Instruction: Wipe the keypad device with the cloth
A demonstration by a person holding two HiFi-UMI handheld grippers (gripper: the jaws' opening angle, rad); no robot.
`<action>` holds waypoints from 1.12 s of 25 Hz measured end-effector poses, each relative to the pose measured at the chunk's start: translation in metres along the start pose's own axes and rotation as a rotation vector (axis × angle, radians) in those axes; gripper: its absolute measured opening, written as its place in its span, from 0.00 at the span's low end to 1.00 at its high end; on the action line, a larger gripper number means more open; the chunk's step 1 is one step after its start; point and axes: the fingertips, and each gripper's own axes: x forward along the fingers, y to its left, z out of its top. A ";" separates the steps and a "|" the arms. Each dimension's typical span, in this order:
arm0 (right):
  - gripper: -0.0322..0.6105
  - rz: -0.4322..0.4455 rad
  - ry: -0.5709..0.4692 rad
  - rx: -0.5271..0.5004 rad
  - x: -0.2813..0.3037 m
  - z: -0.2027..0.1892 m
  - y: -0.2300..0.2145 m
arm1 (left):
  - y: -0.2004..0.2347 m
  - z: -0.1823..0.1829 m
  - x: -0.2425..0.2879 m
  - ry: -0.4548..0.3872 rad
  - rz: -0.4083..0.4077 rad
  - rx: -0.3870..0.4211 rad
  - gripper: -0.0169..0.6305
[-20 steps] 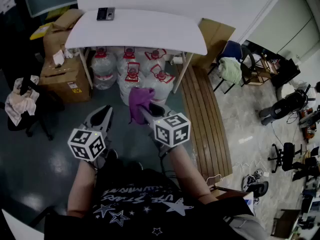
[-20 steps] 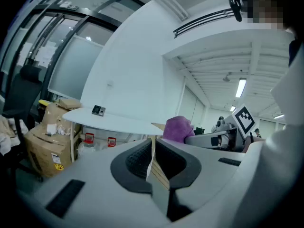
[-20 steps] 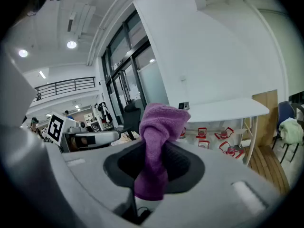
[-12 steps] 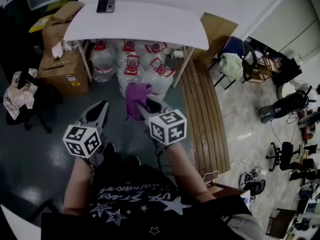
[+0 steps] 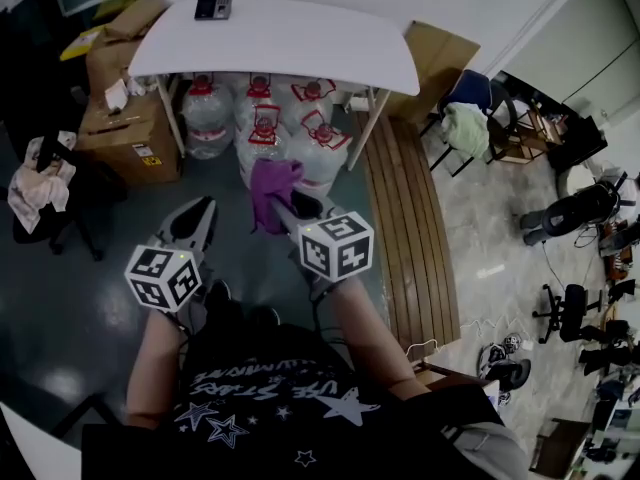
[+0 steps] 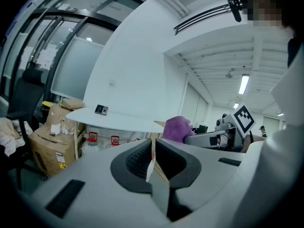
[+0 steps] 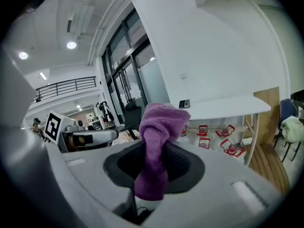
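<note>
Two grippers hang in front of me, both short of the table [image 5: 300, 53] and well apart from the keypad [image 5: 213, 6], which lies flat near the table's far left edge. My right gripper [image 5: 287, 211] pinches the purple cloth [image 5: 272, 190]: in the right gripper view the cloth [image 7: 159, 141] stands up between the jaws, its bunched top above the pads, with the keypad [image 7: 184, 103] small on the tabletop beyond. My left gripper [image 5: 197, 213] sits lower and to the left. In the left gripper view its jaws are pressed together on nothing, a thin slit between the pads [image 6: 137, 158]. Water jugs [image 5: 262, 118] stand under the table; cardboard boxes [image 5: 125, 118] are stacked at its left.
</note>
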 end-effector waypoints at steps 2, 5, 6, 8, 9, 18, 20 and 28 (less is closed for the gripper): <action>0.20 0.001 0.003 -0.005 0.001 0.001 0.000 | 0.002 0.000 -0.003 -0.002 0.010 -0.013 0.07; 0.21 -0.016 0.009 -0.036 0.002 0.000 0.000 | 0.004 -0.004 -0.004 0.005 0.016 -0.034 0.07; 0.21 -0.021 0.010 -0.039 0.003 -0.001 -0.001 | 0.004 -0.006 -0.005 0.006 0.018 -0.040 0.07; 0.21 -0.013 0.013 -0.027 0.007 -0.004 0.000 | 0.008 -0.008 -0.005 0.004 0.025 -0.049 0.07; 0.21 -0.007 0.016 -0.020 0.011 -0.006 0.001 | 0.012 -0.009 -0.005 0.004 0.027 -0.054 0.07; 0.21 -0.049 0.040 0.014 0.050 0.004 -0.026 | 0.053 0.001 0.032 0.022 -0.010 -0.078 0.07; 0.21 -0.058 0.038 0.021 0.064 0.011 -0.032 | 0.067 0.007 0.044 0.024 -0.019 -0.084 0.07; 0.21 -0.100 0.031 0.049 0.131 0.047 -0.059 | 0.131 0.037 0.091 0.037 -0.053 -0.096 0.07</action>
